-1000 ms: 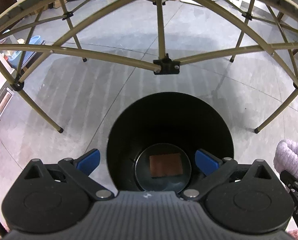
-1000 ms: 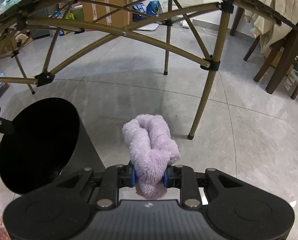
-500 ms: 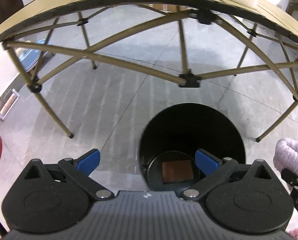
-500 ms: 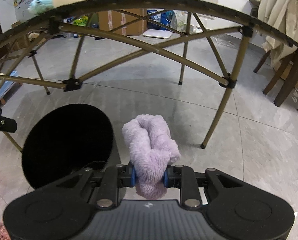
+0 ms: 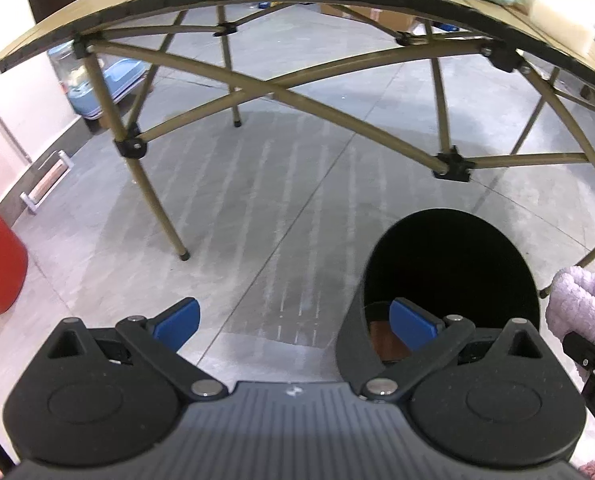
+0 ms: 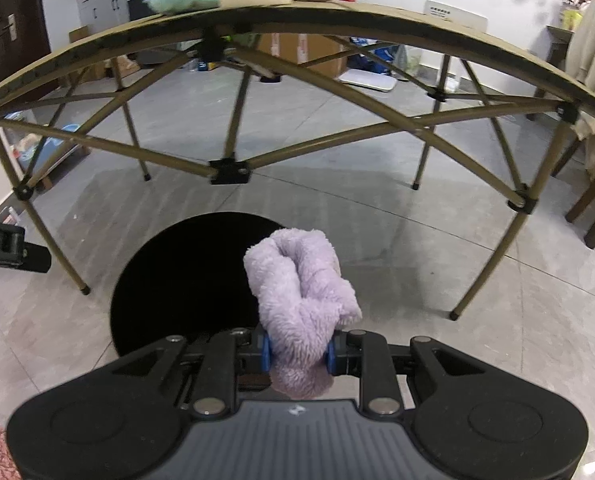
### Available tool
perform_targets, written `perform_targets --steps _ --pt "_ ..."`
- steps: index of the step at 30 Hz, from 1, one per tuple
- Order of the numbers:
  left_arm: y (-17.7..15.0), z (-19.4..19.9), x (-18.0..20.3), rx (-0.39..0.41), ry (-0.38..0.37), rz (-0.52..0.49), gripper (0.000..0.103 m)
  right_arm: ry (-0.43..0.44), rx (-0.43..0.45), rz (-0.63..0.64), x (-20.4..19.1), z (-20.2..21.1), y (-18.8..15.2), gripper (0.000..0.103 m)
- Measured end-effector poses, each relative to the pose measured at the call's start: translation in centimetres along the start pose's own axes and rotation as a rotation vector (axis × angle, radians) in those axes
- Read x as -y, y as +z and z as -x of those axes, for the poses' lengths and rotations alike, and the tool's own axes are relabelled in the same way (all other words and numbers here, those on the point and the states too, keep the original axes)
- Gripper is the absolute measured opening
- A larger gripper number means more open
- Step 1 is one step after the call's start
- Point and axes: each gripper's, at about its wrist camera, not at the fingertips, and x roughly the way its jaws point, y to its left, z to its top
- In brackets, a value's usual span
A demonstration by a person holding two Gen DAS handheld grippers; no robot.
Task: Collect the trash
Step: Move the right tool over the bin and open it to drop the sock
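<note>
Your right gripper (image 6: 297, 354) fingers pinch the purple fuzzy cloth (image 6: 299, 292), held just right of the black bin (image 6: 185, 276) mouth. Your left gripper (image 5: 293, 320) fingers are spread, empty, at the bin's left rim, near the bench (image 6: 97, 46).

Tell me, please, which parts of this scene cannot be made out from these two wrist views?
- Inside of the round black plastic bin: mostly black shadow in both views; the left gripper's blue finger covers part of a brown square at its bottom.
- Fluffy lilac cloth: its lower end is hidden behind the right gripper body.
- Soft items on the tan folding table: blurred and edge-cropped.
</note>
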Motion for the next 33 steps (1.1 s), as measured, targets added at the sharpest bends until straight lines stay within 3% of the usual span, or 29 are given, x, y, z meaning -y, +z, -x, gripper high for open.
perform_targets --steps 13,33 --pt "-0.4 -0.8 -2.9 -0.015 0.054 0.038 0.103 0.044 -0.053 0.024 -3.4 -2.8 0.7 0.023" --pt "-1.3 -3.7 -3.6 -0.084 0.121 0.020 0.103 0.112 -0.187 -0.007 -5.9 -8.0 1.1 0.024"
